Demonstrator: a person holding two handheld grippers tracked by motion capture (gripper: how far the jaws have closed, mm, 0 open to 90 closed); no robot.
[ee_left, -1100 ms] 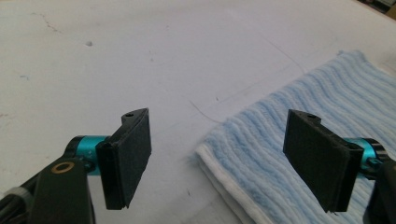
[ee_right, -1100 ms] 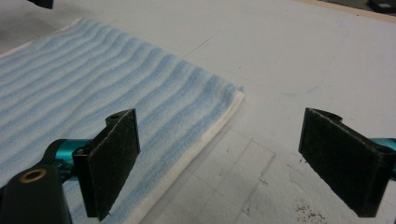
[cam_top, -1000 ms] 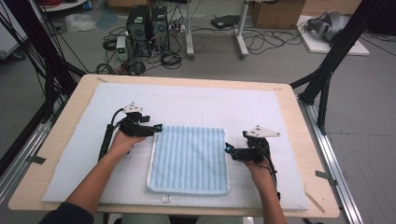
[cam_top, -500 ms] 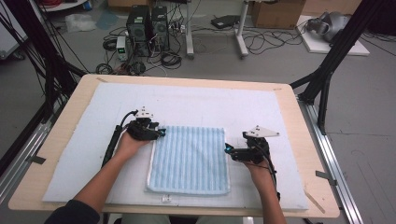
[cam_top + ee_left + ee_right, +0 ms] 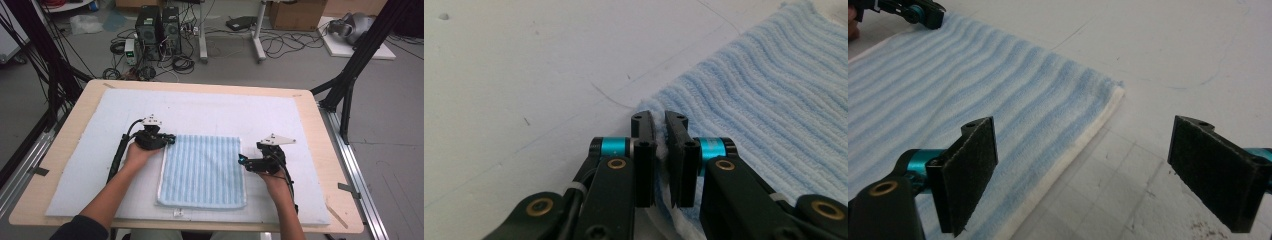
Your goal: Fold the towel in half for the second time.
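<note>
A soft blue towel with thin stripes lay flat on the big white foam mat that covered the wooden table. It sat near the middle of the mat, closer to the person's side, so both hands could reach it.

The left gripper was at the far left corner of the towel. Its two black jaws had just been closing, and in the left gripper view they stood almost together with a bit of the towel's edge pinched between them. That corner was picked, it seemed, because a corner is the easy place to lift a flat cloth from. The gripper lay low, nearly flat to the mat, so the jaws could slide around the thin edge.

The right gripper waited at the right edge of the towel, about halfway along it. In the right gripper view its jaws stood far apart, with the towel's white hem and the bare mat between them. They held nothing. The wide gap looked ready to take hold of that edge next.

With one hand gripping and the other ready, the job looked like a fold or a lift of the towel, just at its start.
</note>
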